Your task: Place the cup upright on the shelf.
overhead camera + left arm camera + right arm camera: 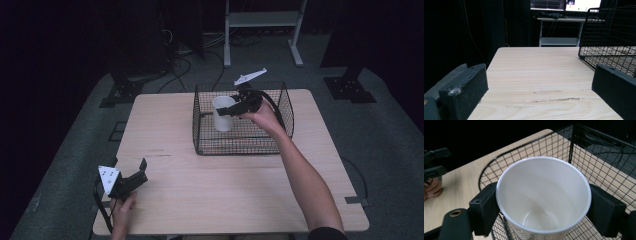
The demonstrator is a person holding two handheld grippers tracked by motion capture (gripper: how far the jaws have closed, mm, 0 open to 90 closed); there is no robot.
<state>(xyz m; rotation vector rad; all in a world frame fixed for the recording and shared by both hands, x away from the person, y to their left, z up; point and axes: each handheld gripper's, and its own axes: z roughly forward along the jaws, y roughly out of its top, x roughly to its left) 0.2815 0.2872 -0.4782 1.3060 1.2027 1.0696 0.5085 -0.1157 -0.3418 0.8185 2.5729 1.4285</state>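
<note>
Cup [543,202] upright — mouth up — inside basket [287,107]

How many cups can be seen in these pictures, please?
1. The white paper cup stands upright inside the black wire basket on the light wooden table, gripped between the right gripper's fingers. It looks empty; none seems hidden.

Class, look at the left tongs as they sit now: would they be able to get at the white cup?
Probably not directly. The left tongs sit open at the table's near corner, while the cup is inside the wire basket, already gripped by the right tongs.
</note>
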